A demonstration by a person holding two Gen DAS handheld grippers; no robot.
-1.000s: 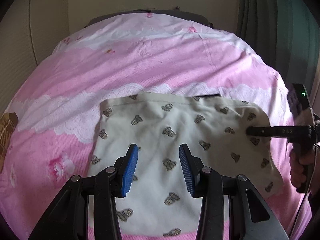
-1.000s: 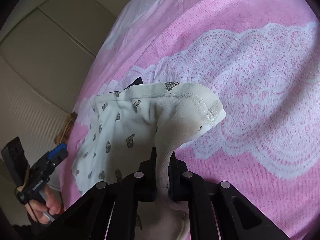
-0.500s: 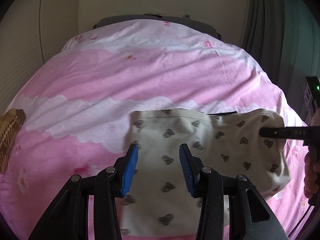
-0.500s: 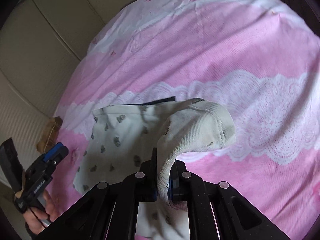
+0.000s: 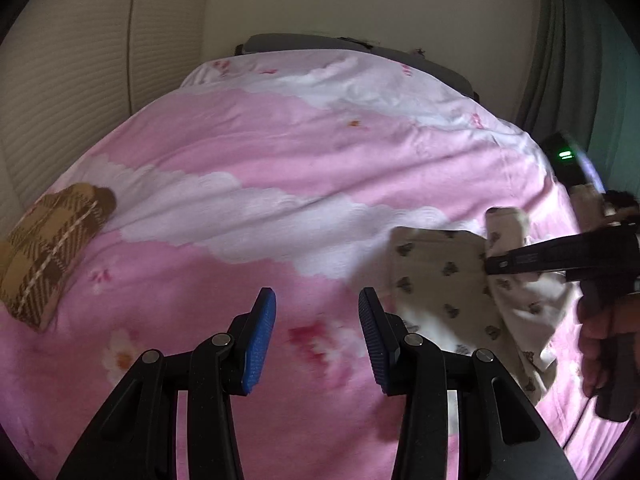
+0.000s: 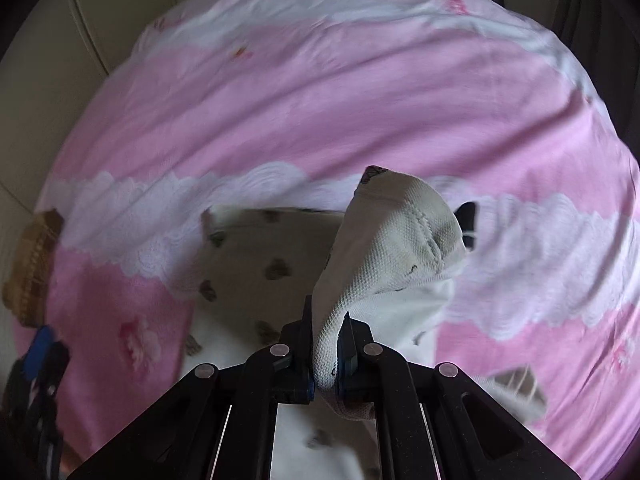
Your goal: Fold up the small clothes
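A small cream garment with dark bear prints point(image 5: 444, 280) lies on the pink bedspread point(image 5: 260, 152), at the right of the left wrist view. My right gripper point(image 6: 325, 356) is shut on its ribbed edge point(image 6: 384, 252) and lifts that part up and over the flat part point(image 6: 256, 264). It also shows in the left wrist view point(image 5: 500, 264), reaching in from the right over the cloth. My left gripper point(image 5: 316, 336) is open and empty, above bare bedspread to the left of the garment. It shows blurred at the lower left of the right wrist view point(image 6: 40, 356).
A folded brown plaid cloth point(image 5: 48, 240) lies at the bed's left edge, also in the right wrist view point(image 6: 34, 264). A cream wall stands to the left and behind. A green curtain point(image 5: 568, 60) hangs at the right. A dark headboard point(image 5: 360, 46) is at the far end.
My left gripper has swung left off the garment and stayed open. My right gripper, still shut on the edge, has carried it further over the flat part.
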